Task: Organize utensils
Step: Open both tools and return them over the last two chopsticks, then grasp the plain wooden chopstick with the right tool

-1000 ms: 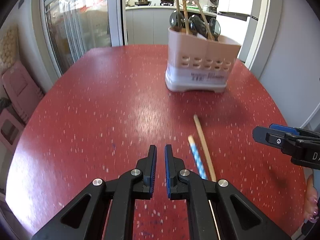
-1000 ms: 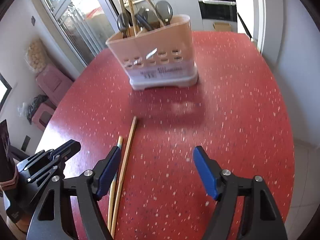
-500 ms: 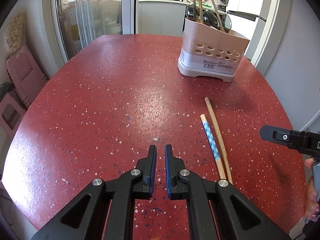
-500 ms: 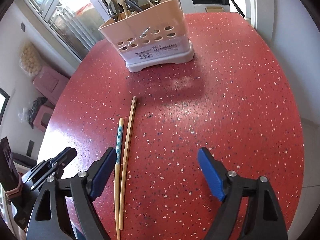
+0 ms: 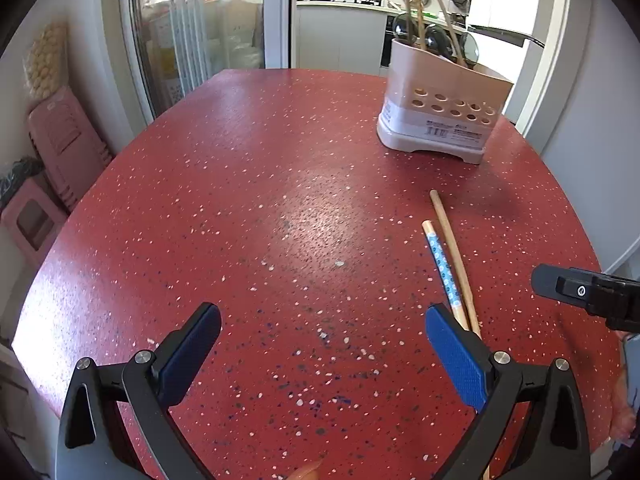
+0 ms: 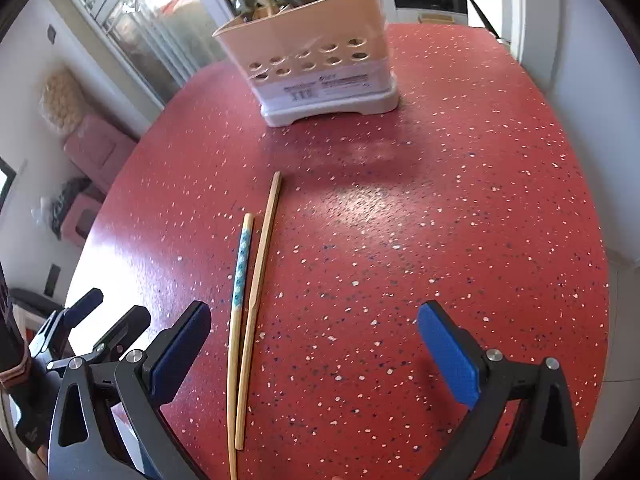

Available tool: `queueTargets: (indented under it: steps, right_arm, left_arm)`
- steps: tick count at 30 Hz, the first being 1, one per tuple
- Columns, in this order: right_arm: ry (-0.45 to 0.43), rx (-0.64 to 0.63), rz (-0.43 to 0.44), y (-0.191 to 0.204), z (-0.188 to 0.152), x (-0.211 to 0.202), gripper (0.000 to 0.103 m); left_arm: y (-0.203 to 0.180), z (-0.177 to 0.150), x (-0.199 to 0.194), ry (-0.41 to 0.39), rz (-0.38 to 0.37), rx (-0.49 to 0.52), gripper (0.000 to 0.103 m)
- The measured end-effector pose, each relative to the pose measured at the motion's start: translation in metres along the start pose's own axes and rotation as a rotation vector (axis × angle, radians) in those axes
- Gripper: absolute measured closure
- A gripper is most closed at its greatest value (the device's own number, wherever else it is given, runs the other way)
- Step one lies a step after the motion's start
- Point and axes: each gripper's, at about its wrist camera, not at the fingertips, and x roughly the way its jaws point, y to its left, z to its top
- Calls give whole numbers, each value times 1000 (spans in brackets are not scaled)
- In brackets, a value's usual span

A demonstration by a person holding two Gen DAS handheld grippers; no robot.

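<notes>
so both grippers are hanging over the red speckled table [image 5: 280,168] and neither one has anything in it. the left gripper [image 5: 322,330] has just been opening up, its blue pads [image 5: 192,344] now stand wide apart with only bare tabletop between them. same story for the right gripper [image 6: 314,330], its jaws have also just been spreading and nothing sits between them, just table.

the stuff to sort: two chopsticks lying flat on the table side by side, nearly parallel and almost touching along their near halves. one is the plain wooden chopstick [image 6: 262,264], the longer-looking one, and the other is the blue patterned chopstick [image 6: 240,276] with a blue and white band along its upper part. they lie toward the near edge of the table, pointing roughly at the holder. in the left wrist view the near ends of both disappear behind the left gripper's right-hand finger, so they're beside that finger, not in the gap. in the right wrist view they run just right of that gripper's left-hand finger, inside the opening, though i can't tell if the pads are down at table level.

the beige utensil holder [image 5: 444,108] stands upright toward the far edge of the table, well apart from the chopsticks. it has rows of round holes in the front wall and a label under them, and there are dark spoons [image 5: 434,38] and wooden sticks [image 5: 418,20] already poking out of the top.
</notes>
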Motion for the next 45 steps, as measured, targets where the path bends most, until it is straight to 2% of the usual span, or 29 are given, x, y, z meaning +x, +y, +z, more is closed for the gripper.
queueTargets:
  steps: [10, 17, 22, 24, 32, 35, 37, 40, 45]
  right_arm:
    - [78, 13, 3, 10, 7, 14, 0]
    - [121, -1, -37, 19, 15, 30, 1]
    - [148, 12, -91, 22, 25, 43, 23]
    - [162, 31, -95, 21, 28, 48, 28]
    - [175, 7, -119, 35, 38, 61, 33]
    - [180, -15, -144, 42, 39, 64, 39]
    - [186, -28, -159, 47, 41, 67, 48]
    - [203, -60, -184, 58, 43, 73, 55]
    - [235, -115, -218, 77, 45, 85, 55]
  left_arm:
    - [13, -7, -2, 39, 17, -32, 0]
    - [16, -13, -1, 30, 109, -7, 0]
    - [24, -14, 0, 44, 91, -30, 0]
    - [26, -15, 2, 54, 80, -36, 0]
    - [30, -17, 4, 74, 46, -64, 0]
    - [32, -18, 4, 81, 40, -71, 0]
    - [31, -18, 4, 82, 38, -68, 0]
    - [30, -19, 4, 82, 41, -61, 0]
    - [25, -18, 6, 82, 36, -55, 0]
